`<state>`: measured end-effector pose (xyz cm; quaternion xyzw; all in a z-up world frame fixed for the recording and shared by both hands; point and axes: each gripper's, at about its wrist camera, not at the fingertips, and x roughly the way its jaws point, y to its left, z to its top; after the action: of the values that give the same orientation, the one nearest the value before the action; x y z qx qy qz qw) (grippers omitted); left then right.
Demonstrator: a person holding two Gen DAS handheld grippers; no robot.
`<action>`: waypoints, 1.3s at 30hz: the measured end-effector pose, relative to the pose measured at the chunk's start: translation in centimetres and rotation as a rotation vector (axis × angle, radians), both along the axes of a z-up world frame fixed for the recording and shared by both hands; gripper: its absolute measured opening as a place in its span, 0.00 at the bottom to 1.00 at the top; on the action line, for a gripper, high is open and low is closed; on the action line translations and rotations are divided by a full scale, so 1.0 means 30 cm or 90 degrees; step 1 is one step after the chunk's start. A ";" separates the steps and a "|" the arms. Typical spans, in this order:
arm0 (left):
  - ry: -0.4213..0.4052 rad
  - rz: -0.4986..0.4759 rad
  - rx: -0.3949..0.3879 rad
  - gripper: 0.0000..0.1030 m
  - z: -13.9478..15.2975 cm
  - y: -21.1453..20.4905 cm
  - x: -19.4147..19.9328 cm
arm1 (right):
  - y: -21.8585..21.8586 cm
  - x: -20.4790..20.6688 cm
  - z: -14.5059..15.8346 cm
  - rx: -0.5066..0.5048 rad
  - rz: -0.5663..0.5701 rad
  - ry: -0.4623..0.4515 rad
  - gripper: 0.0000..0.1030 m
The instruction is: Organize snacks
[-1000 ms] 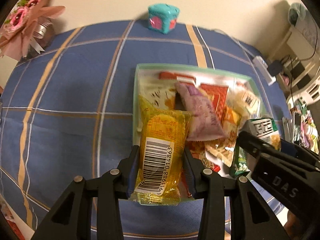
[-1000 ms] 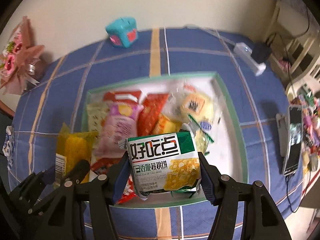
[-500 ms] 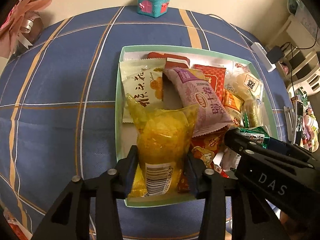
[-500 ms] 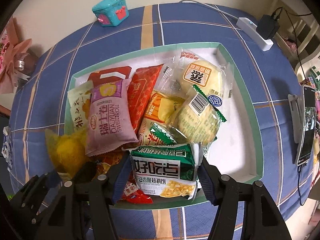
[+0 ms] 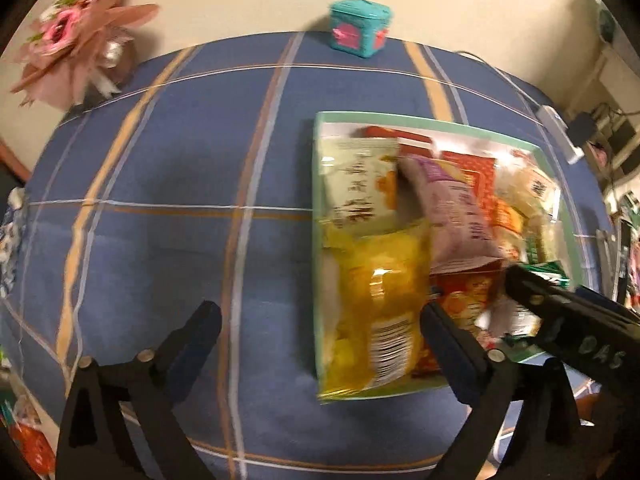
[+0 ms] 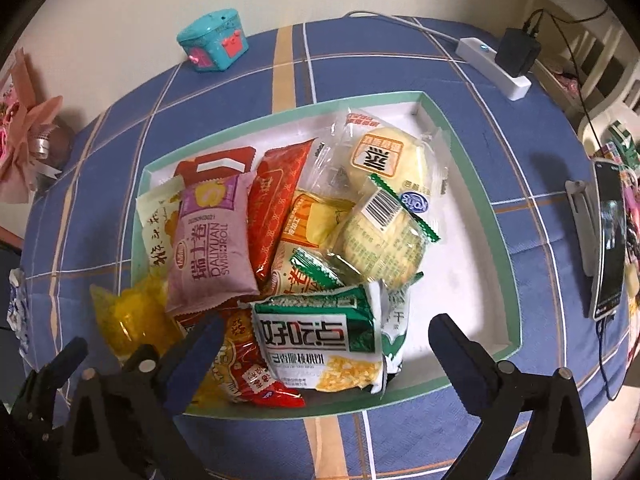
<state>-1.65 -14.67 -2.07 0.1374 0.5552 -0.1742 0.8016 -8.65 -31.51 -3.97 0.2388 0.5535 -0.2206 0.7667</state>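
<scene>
Home room, blue plaid tablecloth (image 6: 400, 60) ahead of right gripper (image 6: 324, 344), teal trinket box (image 6: 214, 40), paper bouquet (image 5: 76, 44), power strip (image 6: 492, 66), phone (image 6: 608, 240)

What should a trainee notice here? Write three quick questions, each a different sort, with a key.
1. True or false: the green packet lies in the tray.
2. What lies between the right hand-held gripper's fingers? A) purple packet B) green packet C) phone
3. Fill in: the yellow packet sits at the tray's ____ end, seen from the right wrist.

Key: 1 true; 2 B; 3 left
</scene>
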 end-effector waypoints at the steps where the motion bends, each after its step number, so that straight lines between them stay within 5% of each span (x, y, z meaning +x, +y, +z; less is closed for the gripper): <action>1: -0.004 0.007 0.002 1.00 0.001 0.012 0.000 | 0.001 -0.010 0.004 0.000 -0.004 -0.003 1.00; 16: -0.023 0.049 0.028 1.00 0.042 0.172 -0.041 | 0.126 -0.118 0.104 -0.045 0.007 -0.050 1.00; 39: -0.018 0.039 0.024 1.00 0.065 0.219 -0.088 | 0.225 -0.186 0.092 -0.058 0.039 -0.053 1.00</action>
<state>-4.28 -8.11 -0.12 0.1380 0.5510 -0.1373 0.8115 -14.23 -24.77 -1.21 0.1959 0.5179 -0.2118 0.8053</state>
